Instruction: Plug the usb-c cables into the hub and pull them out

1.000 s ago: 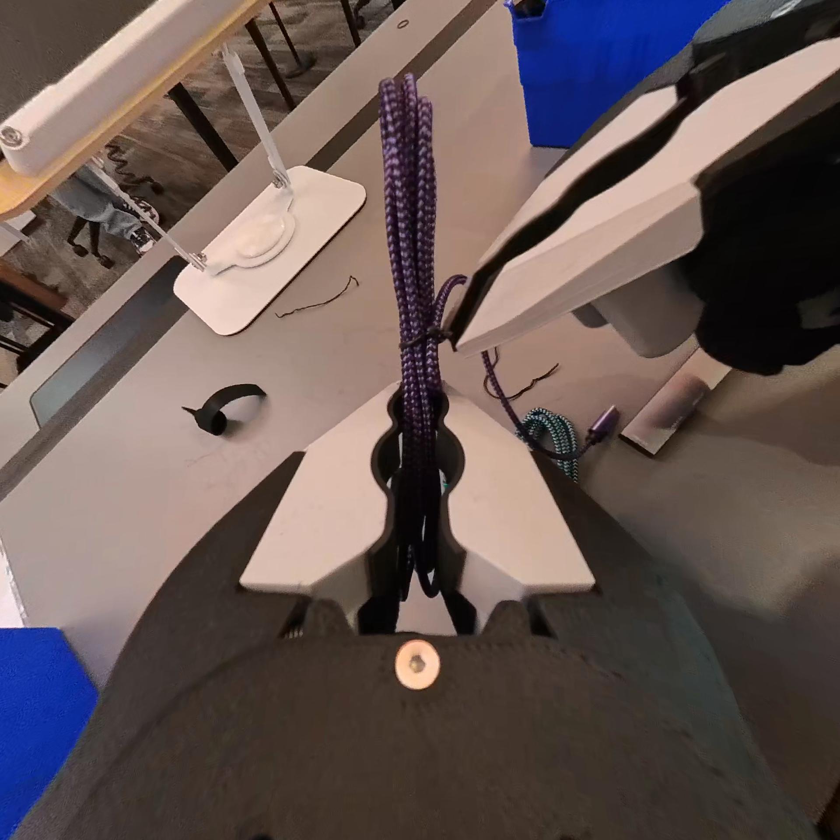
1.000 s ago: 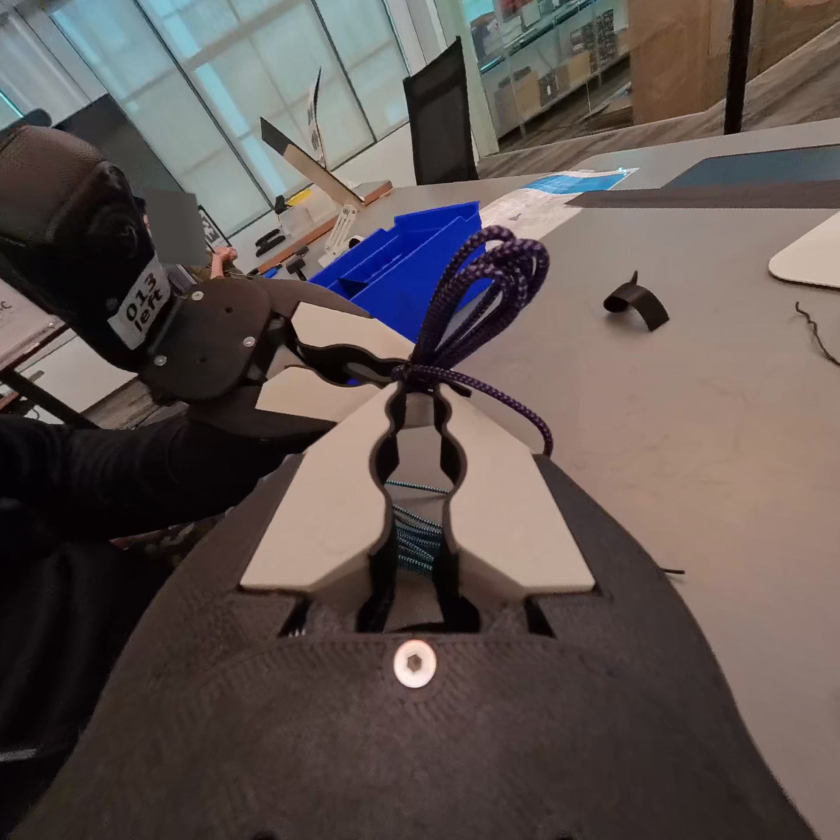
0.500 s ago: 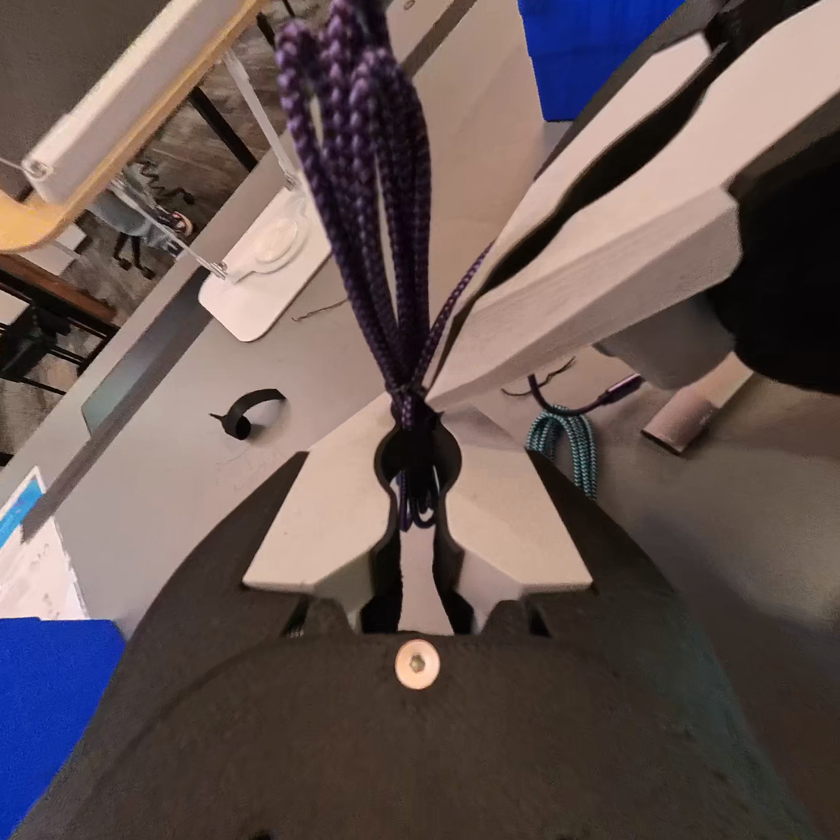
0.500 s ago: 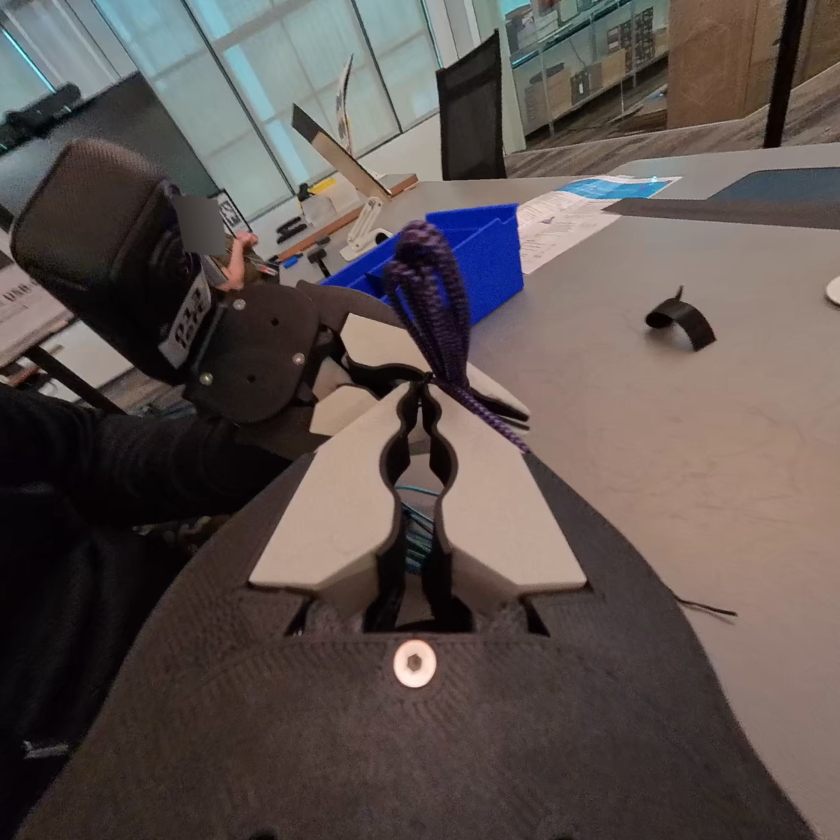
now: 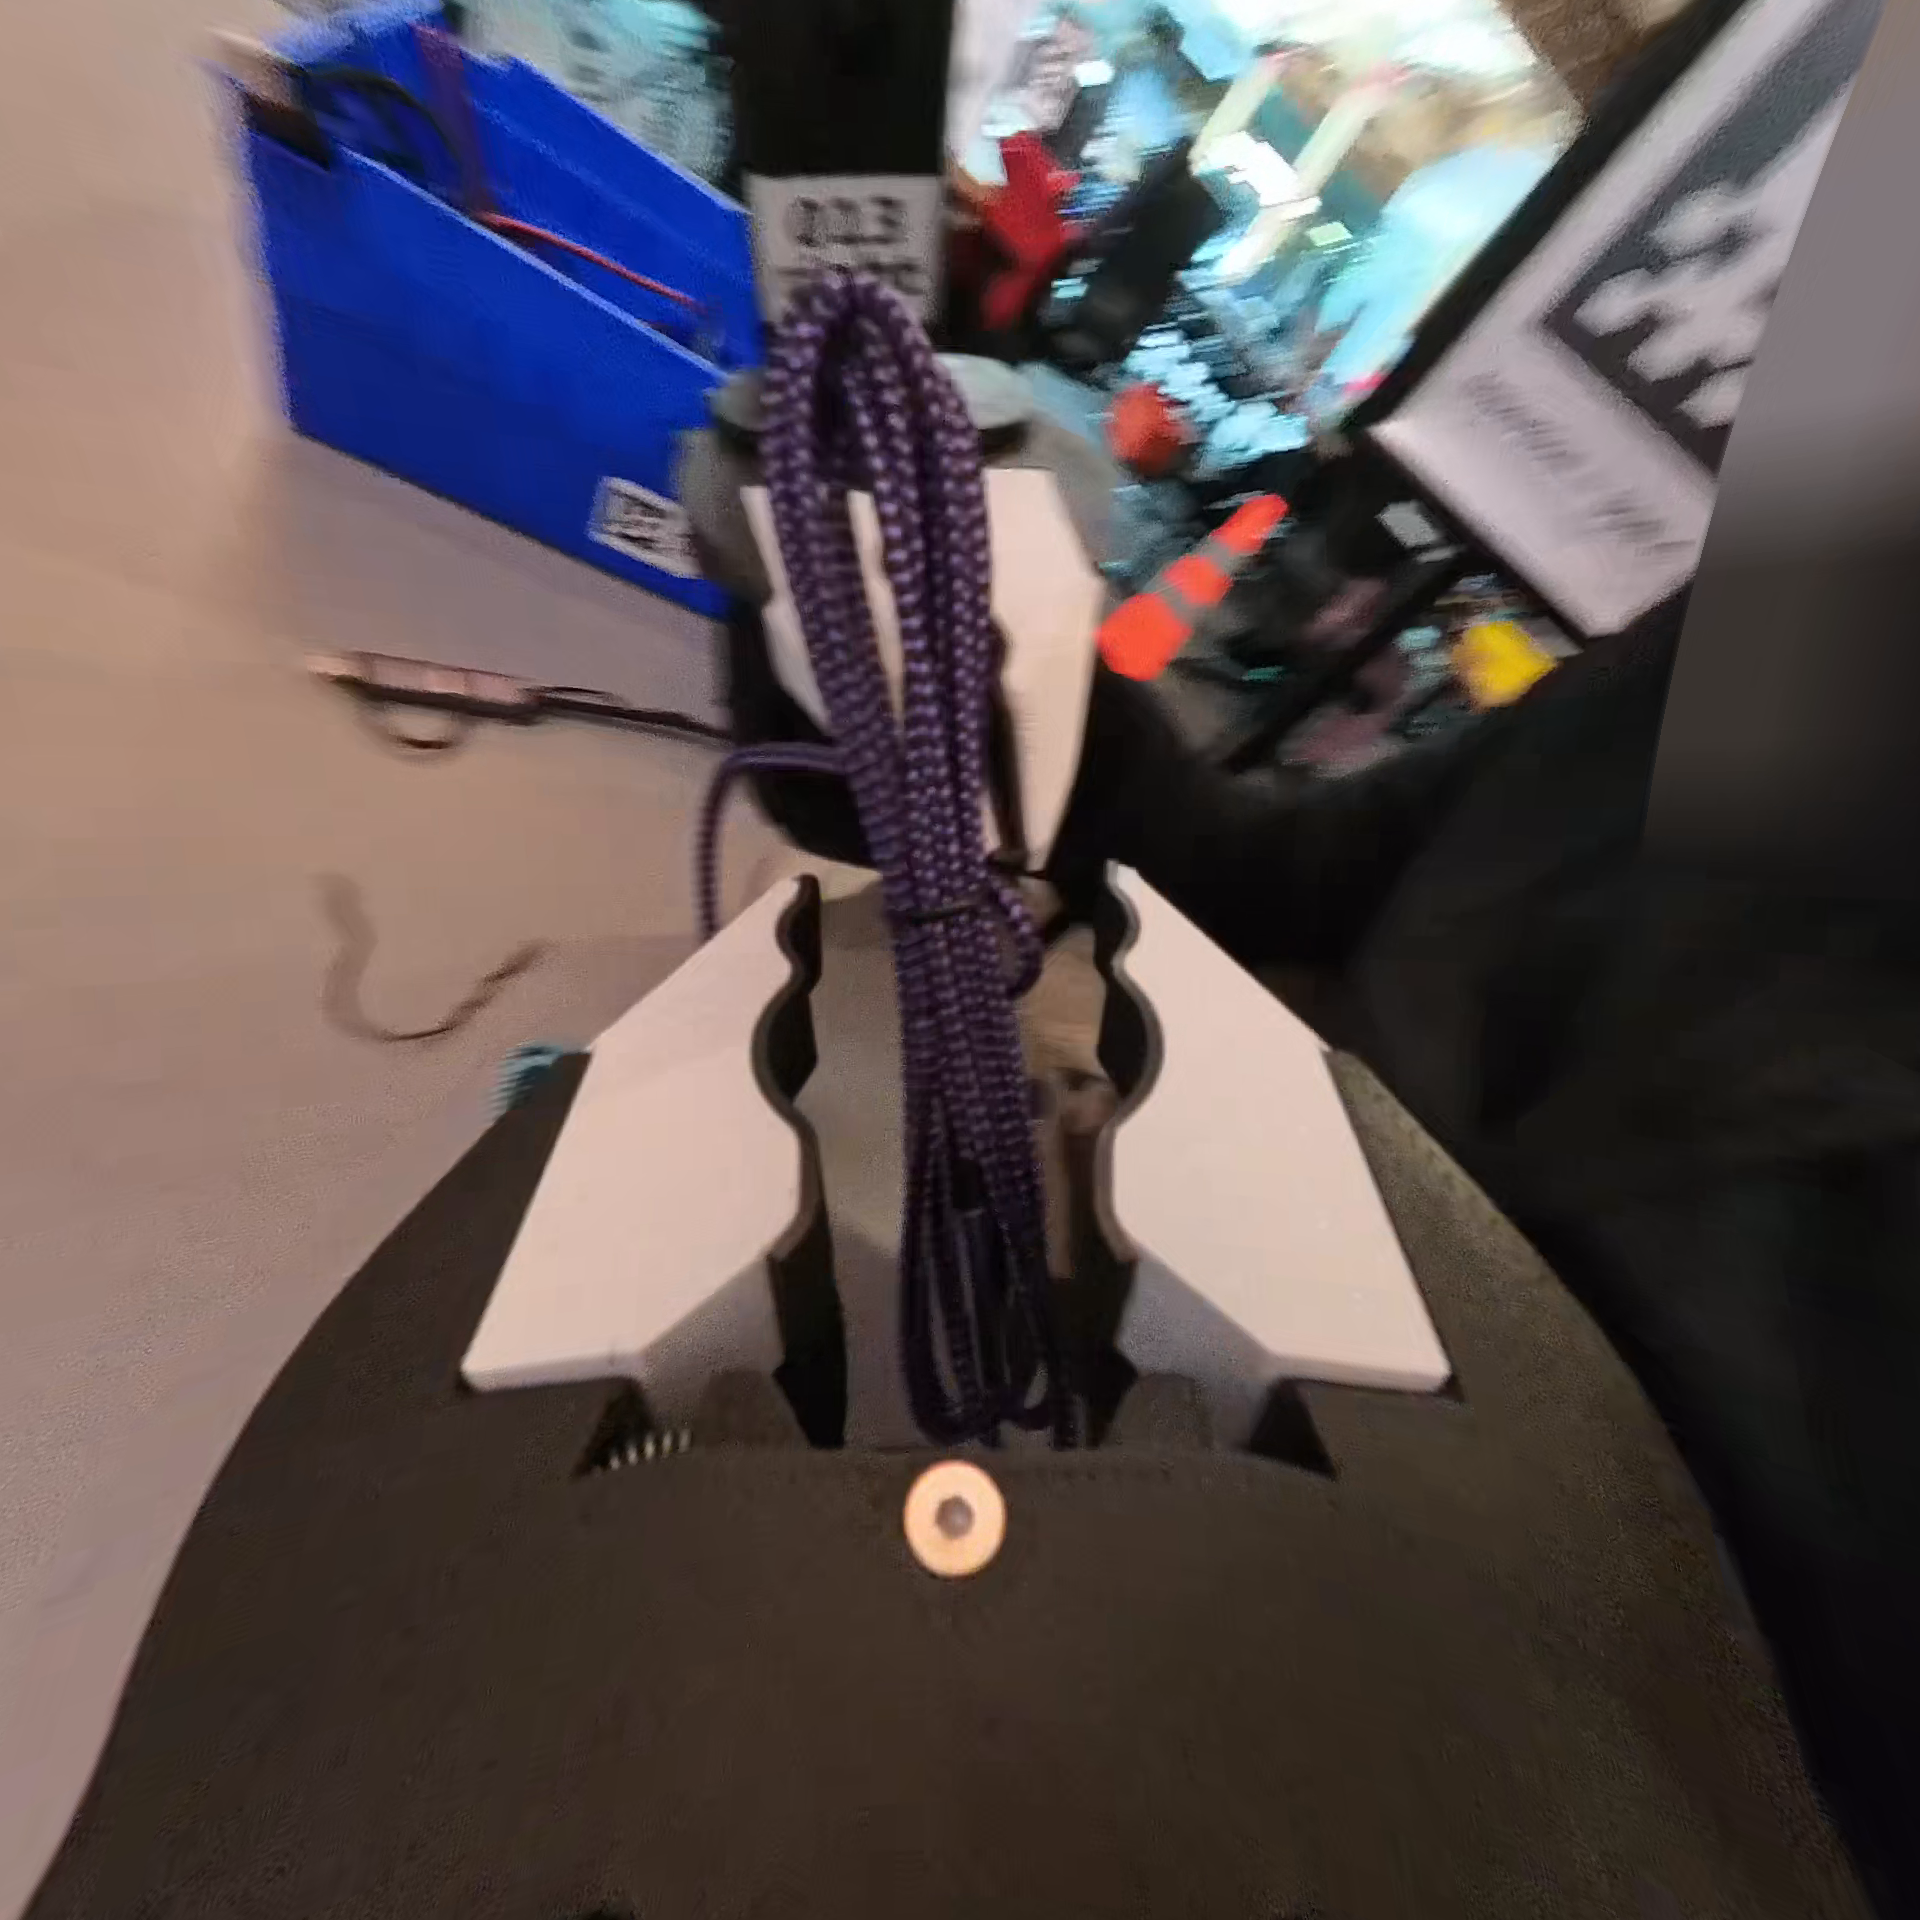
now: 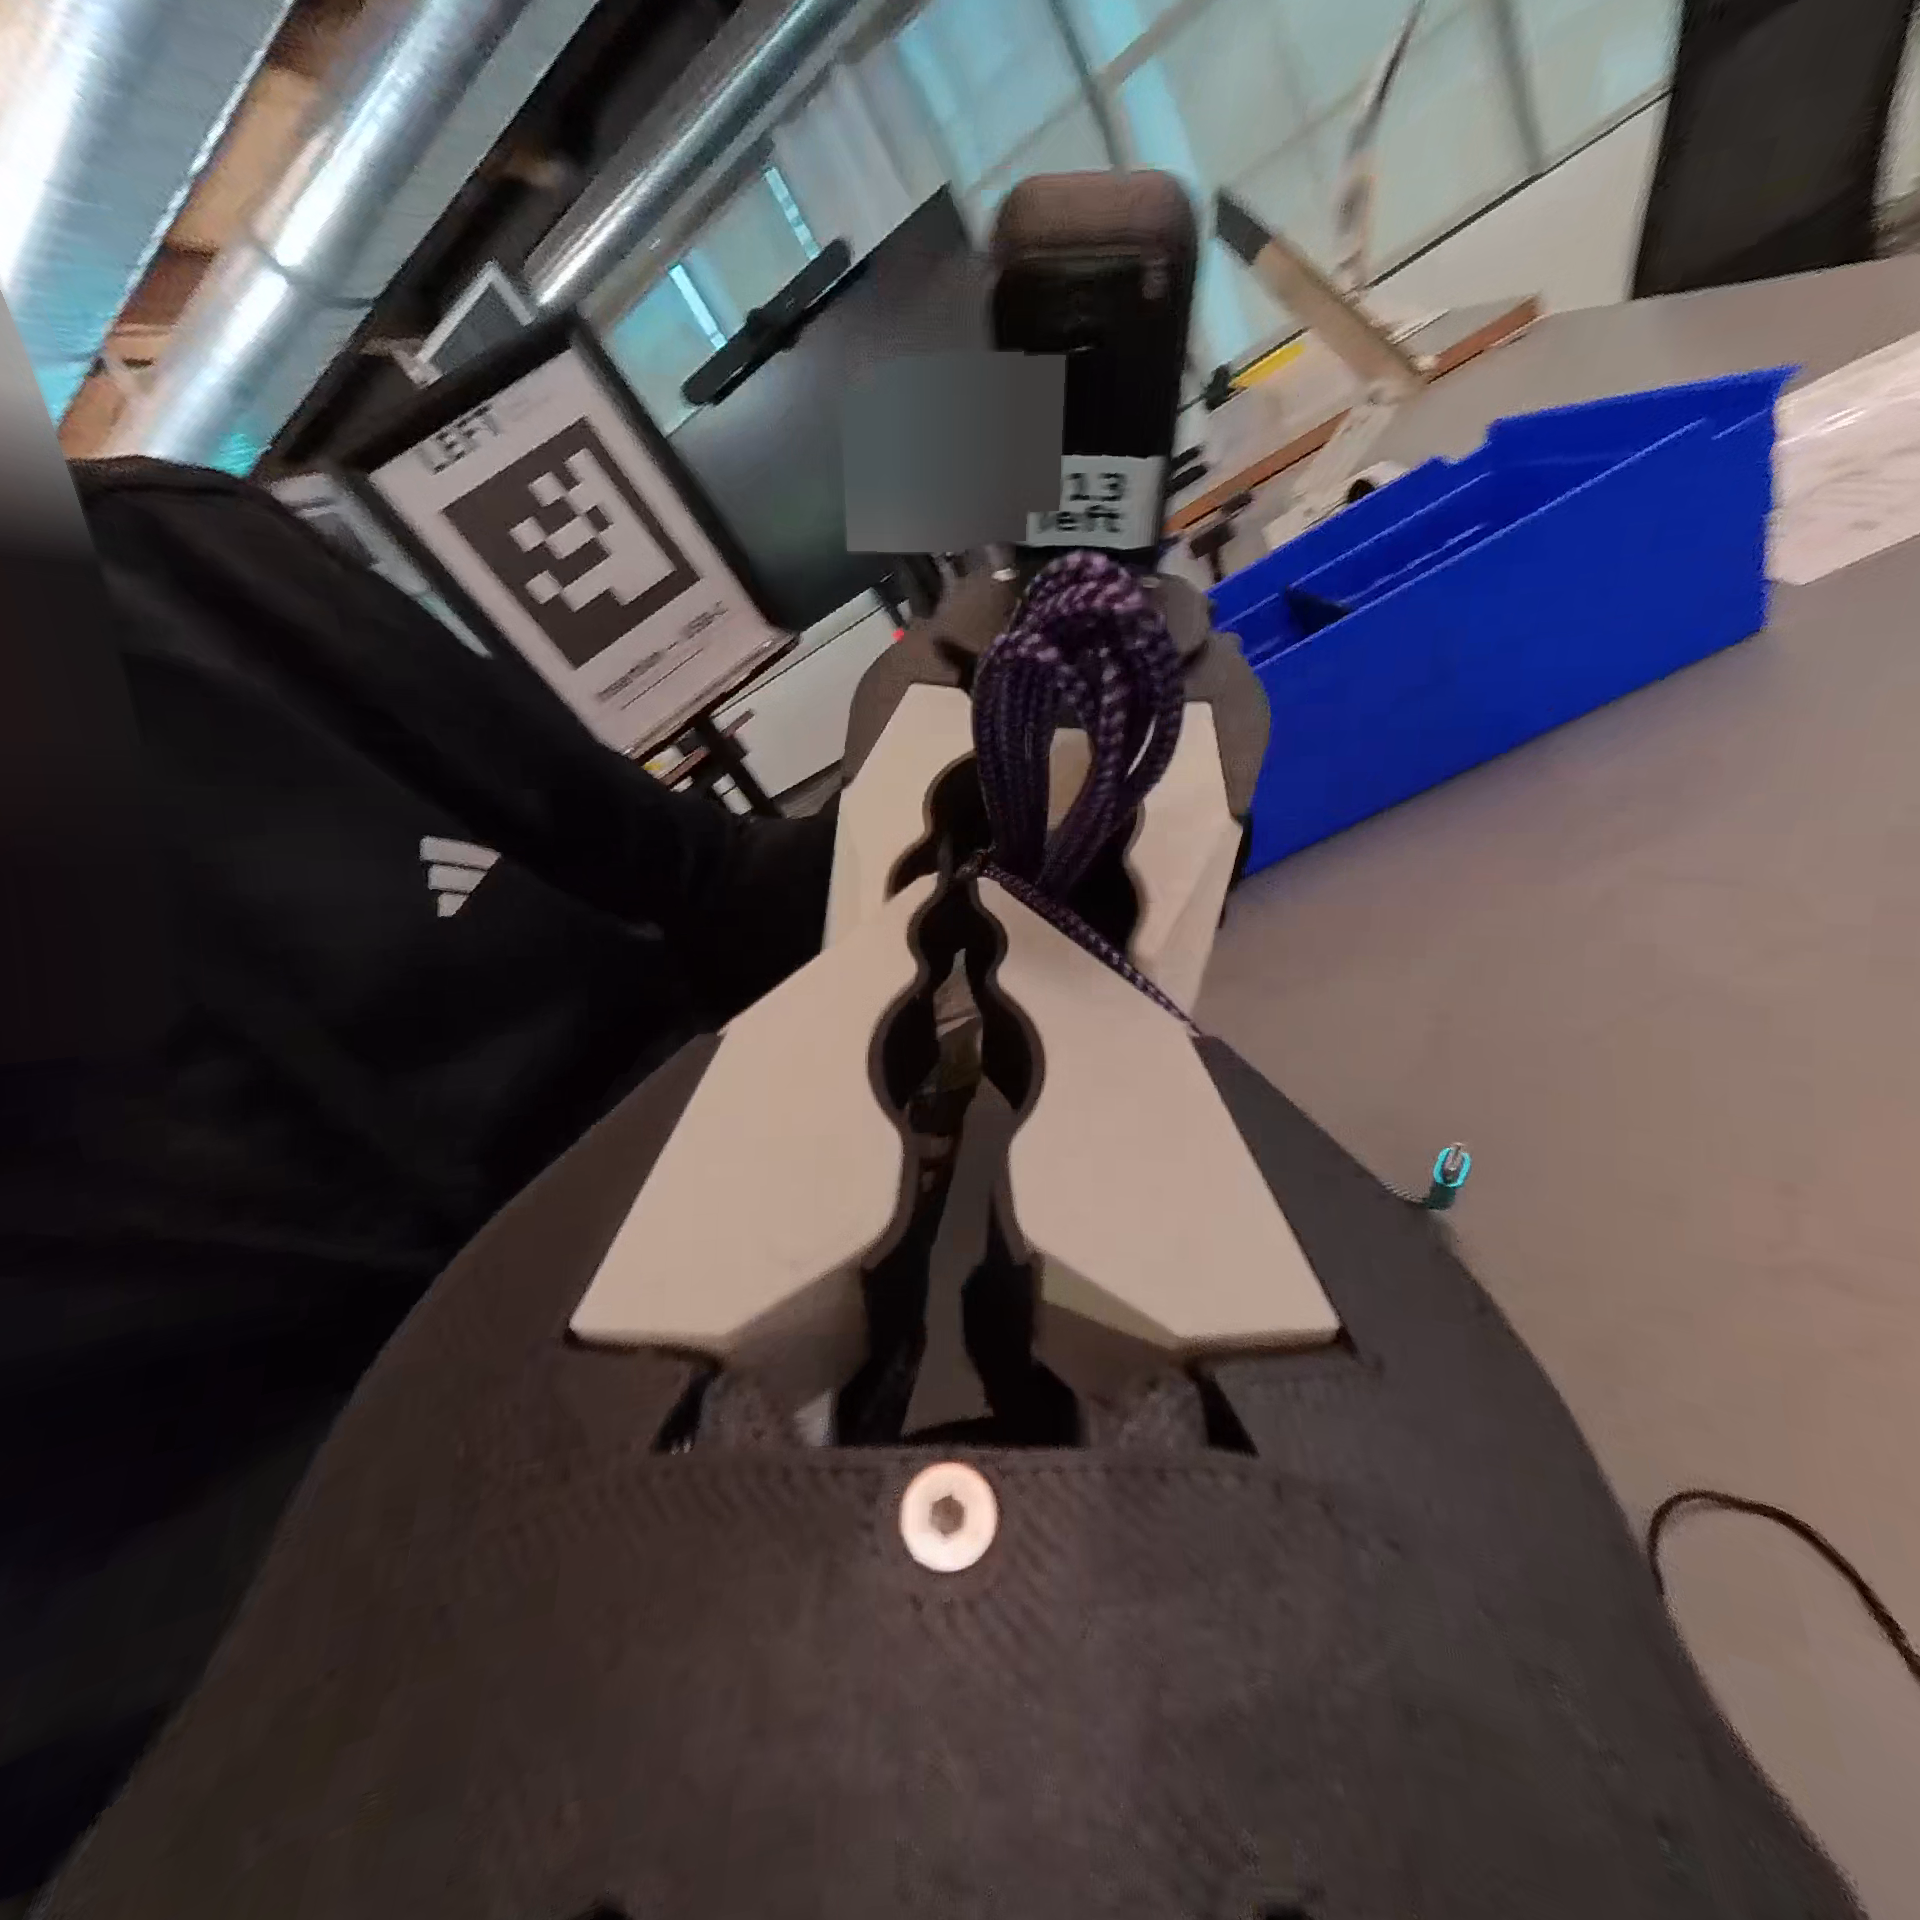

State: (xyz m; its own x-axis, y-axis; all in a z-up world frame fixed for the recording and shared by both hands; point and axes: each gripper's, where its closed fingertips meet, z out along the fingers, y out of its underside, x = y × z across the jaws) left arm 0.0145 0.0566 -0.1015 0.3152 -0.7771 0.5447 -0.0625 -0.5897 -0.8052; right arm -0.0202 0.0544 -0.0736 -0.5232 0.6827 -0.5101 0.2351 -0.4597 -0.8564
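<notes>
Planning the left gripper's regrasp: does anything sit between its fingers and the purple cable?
Nothing visible does. The purple cable hangs inside the open gap of the left gripper; the right gripper pinches it.

Purple cable (image 5: 914,727): braided, bundled in long loops, cinched by a thin black tie; held up off the counter, bundle lengthwise between the spread left tongs (image 5: 961,904).
Grip: pinched at the tie by the closed right tongs (image 6: 961,883).
Teal cable plug (image 6: 1447,1176): lying on the counter.

Wrist views face each other closely, sharing purple cable (image 5: 914,727).
</notes>
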